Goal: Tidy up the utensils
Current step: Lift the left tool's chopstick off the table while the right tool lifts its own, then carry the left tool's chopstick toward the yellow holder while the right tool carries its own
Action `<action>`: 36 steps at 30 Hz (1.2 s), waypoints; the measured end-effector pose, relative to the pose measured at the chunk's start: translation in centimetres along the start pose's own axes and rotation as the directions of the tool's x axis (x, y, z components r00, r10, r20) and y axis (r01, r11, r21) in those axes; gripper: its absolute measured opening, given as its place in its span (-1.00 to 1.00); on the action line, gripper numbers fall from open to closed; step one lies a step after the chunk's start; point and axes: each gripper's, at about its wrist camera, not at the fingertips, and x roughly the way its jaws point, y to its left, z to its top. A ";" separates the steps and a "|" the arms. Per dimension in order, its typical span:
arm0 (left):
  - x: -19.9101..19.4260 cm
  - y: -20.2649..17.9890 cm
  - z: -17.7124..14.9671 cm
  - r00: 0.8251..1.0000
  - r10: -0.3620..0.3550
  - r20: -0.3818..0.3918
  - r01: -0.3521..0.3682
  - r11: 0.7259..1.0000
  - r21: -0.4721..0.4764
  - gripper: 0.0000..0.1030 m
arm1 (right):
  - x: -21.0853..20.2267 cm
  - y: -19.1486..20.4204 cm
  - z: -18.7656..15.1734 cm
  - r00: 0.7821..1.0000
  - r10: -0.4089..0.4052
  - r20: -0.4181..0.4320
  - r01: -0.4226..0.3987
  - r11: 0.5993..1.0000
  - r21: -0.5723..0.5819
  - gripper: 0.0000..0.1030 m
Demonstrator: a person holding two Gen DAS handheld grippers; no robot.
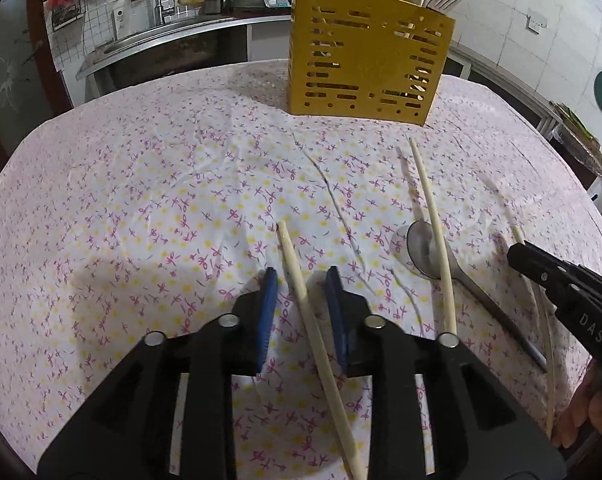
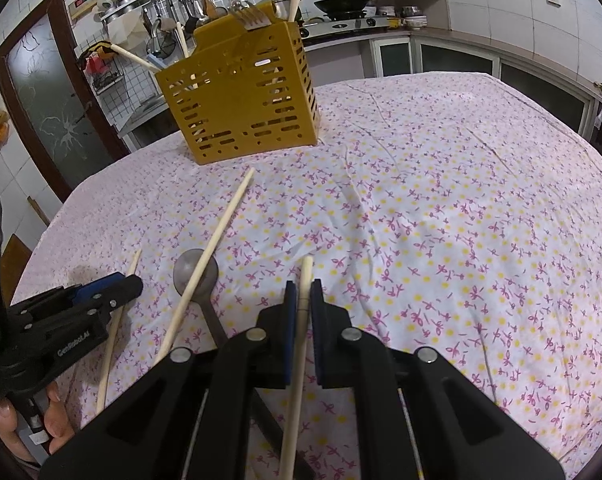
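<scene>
Left wrist: left tool (image 1: 301, 276) sitting apart around a chopstick (image 1: 301, 292) on the table (image 1: 101, 200), pads not pressing, near side of the yellow holder (image 1: 367, 60). Right wrist: right tool (image 2: 304, 288) clamping another chopstick (image 2: 304, 280), spoon (image 2: 195, 272) lying between it and the holder.

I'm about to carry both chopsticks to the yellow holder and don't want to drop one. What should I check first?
1. Right claw shut on right chopstick: ok.
2. Left claw gripping left chopstick: not ok, pads stand apart from it.
3. Yellow holder upright: ok.
4. Table sorted: not ok, loose chopstick lies across spoon.
5. Room inside holder: cannot tell.
</scene>
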 end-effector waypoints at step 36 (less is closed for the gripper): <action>-8.7 1.8 3.2 0.965 -0.180 0.190 0.195 0.979 -0.064 -0.91 | -5.7 0.7 4.9 0.992 0.085 0.095 -0.080 0.995 -0.055 -0.86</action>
